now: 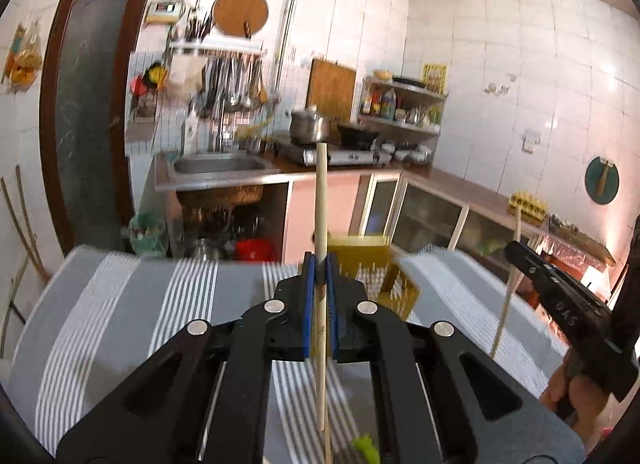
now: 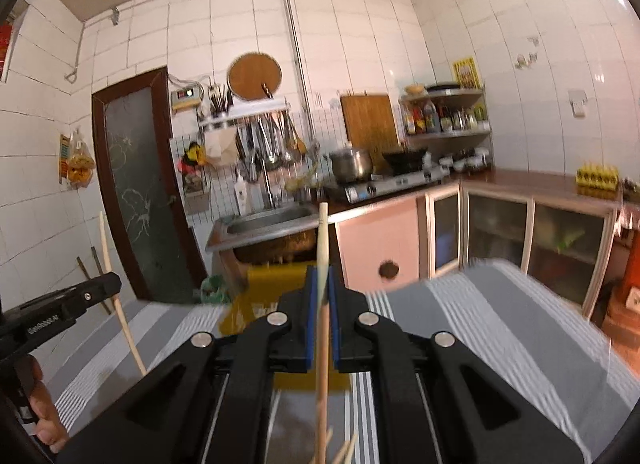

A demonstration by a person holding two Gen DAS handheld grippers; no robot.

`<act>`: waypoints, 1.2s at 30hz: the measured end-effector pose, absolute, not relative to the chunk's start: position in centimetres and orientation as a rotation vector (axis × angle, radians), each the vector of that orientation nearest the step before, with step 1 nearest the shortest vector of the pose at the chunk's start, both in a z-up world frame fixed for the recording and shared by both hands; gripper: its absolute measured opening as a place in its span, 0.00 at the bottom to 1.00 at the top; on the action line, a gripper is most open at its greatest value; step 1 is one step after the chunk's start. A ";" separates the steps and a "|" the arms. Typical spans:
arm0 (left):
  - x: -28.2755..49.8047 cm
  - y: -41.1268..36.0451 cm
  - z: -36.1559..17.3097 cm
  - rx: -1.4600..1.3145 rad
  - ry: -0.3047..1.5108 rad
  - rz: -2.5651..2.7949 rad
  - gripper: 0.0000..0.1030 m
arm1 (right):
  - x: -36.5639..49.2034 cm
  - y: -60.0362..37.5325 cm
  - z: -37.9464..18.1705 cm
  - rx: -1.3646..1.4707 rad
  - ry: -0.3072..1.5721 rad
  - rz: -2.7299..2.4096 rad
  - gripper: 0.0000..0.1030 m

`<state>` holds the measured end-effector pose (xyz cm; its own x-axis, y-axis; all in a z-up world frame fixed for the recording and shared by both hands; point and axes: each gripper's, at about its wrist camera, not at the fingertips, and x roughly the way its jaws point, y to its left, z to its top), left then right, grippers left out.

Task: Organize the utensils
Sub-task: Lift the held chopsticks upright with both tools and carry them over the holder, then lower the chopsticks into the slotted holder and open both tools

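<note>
With each chopstick pinched, one (image 1: 321, 200) in my left tongs (image 1: 321, 264), one (image 2: 322, 240) in my right tongs (image 2: 322, 276), I judge transport underway; next, lower both into the yellow holder (image 1: 362, 248) just ahead.

yellow rack (image 1: 362, 254) ahead on striped cloth (image 1: 120, 304); open air above

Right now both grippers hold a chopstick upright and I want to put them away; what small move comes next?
Probably carry the left gripper forward and lower its chopstick into the yellow holder just ahead, since the right gripper also grips one.
</note>
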<state>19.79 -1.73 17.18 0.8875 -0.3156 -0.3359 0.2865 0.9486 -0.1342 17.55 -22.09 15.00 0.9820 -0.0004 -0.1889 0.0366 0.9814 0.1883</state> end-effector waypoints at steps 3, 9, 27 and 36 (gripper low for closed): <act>21.2 -2.5 19.2 -0.081 0.319 -0.316 0.04 | 19.8 -22.0 17.0 0.191 0.150 -0.025 0.06; 25.5 -4.3 22.0 -0.078 0.244 -0.312 0.04 | 24.7 -22.4 20.0 0.195 0.062 -0.036 0.06; 35.5 -7.3 11.8 -0.046 0.352 -0.286 0.04 | 33.5 -20.0 13.4 0.047 0.117 0.001 0.06; 34.7 -5.4 11.7 -0.052 0.428 -0.255 0.26 | 32.3 -21.8 12.0 0.086 0.258 -0.013 0.17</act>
